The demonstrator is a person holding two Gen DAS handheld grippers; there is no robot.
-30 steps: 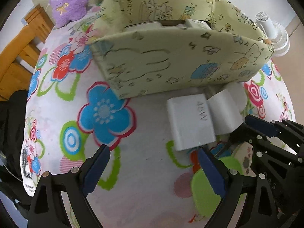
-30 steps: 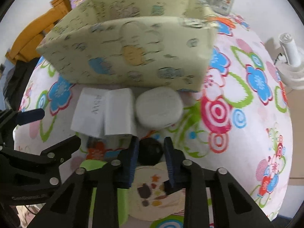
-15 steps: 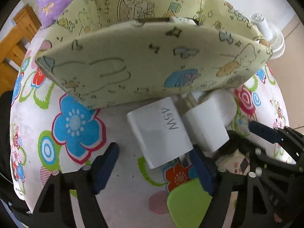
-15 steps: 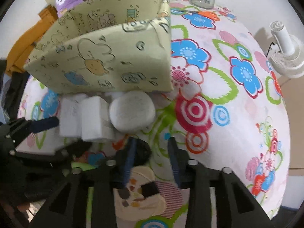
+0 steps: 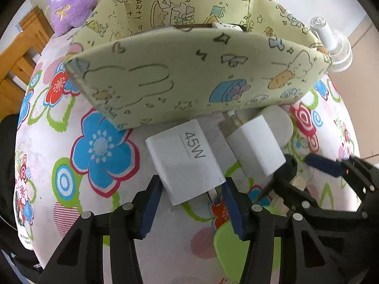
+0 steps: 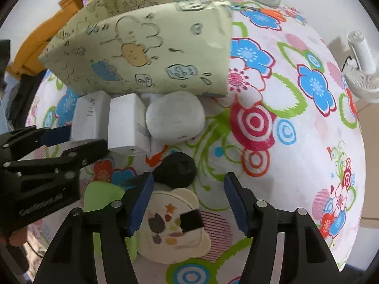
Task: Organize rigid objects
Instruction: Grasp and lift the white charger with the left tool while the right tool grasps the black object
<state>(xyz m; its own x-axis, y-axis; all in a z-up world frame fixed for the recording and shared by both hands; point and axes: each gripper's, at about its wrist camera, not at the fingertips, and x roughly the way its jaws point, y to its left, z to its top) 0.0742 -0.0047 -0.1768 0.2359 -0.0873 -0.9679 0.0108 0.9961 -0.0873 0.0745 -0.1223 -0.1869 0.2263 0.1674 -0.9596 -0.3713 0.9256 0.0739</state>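
Closing left gripper (image 5: 191,189) jaws now flank the 45W charger (image 5: 184,158) edges.

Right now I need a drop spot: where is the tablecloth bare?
Bare: floral tablecloth right of the grey oval case; also left of the white 45W charger. Crowded: in front of the yellow fabric box.
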